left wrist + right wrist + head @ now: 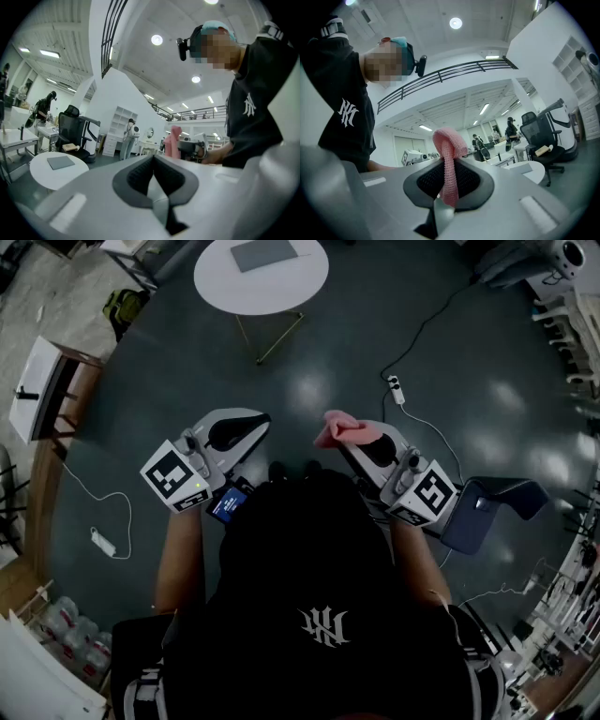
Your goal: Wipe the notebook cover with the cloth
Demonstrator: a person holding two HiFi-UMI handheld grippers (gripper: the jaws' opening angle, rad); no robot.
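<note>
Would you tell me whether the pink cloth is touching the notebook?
Apart. In the head view the cloth sits pinched in the right gripper, while the notebook lies far off on the round table, with floor between them.

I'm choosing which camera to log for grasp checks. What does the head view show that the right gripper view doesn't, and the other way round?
Only the head view: the left gripper, the grey notebook seen from above, and the power strip on the floor. Only the right gripper view: its jaws shut on the pink cloth, plus an office chair. Both: the cloth held by the right gripper, and the round white table.
</note>
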